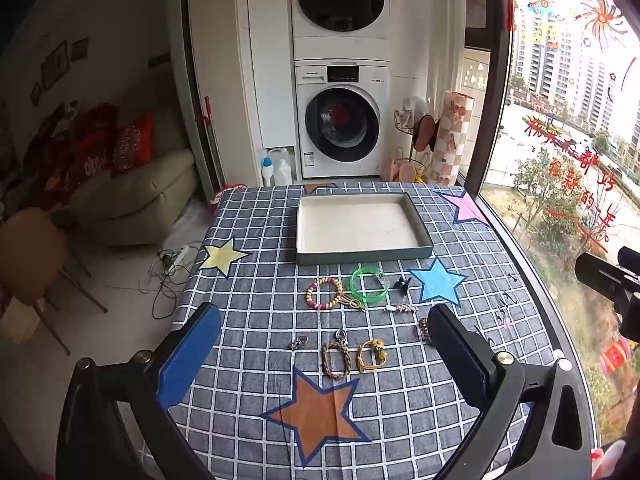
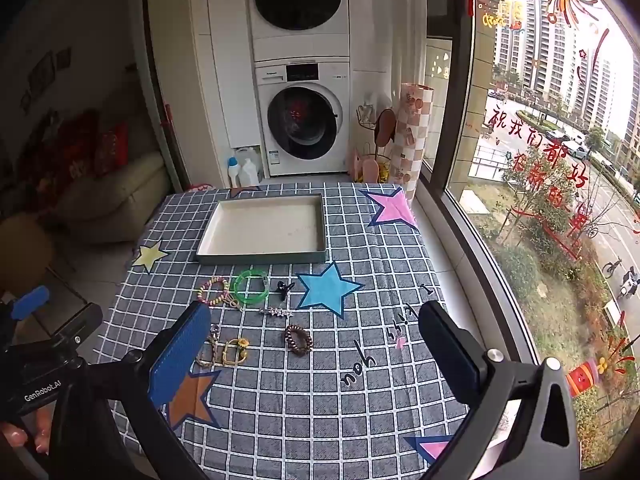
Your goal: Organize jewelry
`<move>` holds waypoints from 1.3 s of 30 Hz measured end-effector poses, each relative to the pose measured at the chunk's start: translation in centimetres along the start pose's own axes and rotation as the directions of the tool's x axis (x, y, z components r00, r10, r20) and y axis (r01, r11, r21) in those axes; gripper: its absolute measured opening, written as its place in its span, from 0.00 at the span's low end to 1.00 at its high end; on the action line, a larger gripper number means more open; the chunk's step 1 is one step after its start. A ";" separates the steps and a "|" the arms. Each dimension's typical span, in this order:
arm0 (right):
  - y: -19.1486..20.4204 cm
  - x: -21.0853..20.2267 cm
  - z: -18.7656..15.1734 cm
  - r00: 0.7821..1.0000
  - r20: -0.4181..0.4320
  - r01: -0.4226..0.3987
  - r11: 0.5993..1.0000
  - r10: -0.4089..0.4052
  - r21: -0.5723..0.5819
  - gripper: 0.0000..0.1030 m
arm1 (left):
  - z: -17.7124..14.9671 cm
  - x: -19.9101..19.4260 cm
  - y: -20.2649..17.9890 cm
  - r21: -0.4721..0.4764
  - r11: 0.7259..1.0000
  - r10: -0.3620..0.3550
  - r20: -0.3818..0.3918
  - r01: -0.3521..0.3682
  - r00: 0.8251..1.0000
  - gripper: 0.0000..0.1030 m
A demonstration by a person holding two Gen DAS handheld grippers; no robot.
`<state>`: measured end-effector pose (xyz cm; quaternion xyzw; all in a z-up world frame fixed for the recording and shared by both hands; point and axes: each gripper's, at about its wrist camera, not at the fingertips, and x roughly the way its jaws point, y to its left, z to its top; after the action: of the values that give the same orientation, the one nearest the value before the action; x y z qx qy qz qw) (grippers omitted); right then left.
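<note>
An empty shallow white tray (image 1: 424, 236) (image 2: 322, 224) lies at the far middle of the checked tablecloth. In front of it lie a green bangle (image 1: 368, 284) (image 2: 251, 285), a pastel bead bracelet (image 1: 324, 293) (image 2: 214, 290), a black clip (image 1: 403, 285) (image 2: 283, 288), a star hairpin (image 1: 402, 308) (image 2: 276, 312), a brown braided band (image 1: 335, 360), a yellow cord bracelet (image 1: 372, 355) (image 2: 234, 351) and a dark coil hair tie (image 2: 298, 339). My left gripper (image 1: 320, 356) is open above the near items, holding nothing. My right gripper (image 2: 316, 354) is open and empty, near the coil tie.
A small metal charm (image 1: 298, 343) lies near the left finger. The table's right edge runs along a window (image 2: 540, 200). Stacked washing machines (image 1: 340, 120) stand behind the table. A chair and a sofa (image 1: 132, 200) stand to the left.
</note>
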<state>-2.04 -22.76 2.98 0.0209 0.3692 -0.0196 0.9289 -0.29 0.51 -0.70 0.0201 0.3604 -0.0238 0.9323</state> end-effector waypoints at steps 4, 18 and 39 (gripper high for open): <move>0.0 0.0 0.0 1.000 0.006 0.004 1.000 -0.004 -0.001 1.00 | 0.3 0.0 -0.1 0.002 1.000 -0.003 -0.004 0.003 1.000 1.00; -0.2 -0.1 0.2 1.000 0.011 0.007 1.000 -0.007 -0.003 1.00 | 0.4 -0.1 0.1 -0.007 1.000 0.002 0.000 -0.002 1.000 1.00; 0.4 0.1 0.2 1.000 0.010 0.007 1.000 -0.007 -0.008 1.00 | 0.2 0.4 0.5 -0.007 1.000 -0.002 -0.008 0.002 1.000 1.00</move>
<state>-1.84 -22.35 3.04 0.0160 0.3646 -0.0214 0.9308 0.18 0.95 -0.85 0.0166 0.3641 -0.0235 0.9309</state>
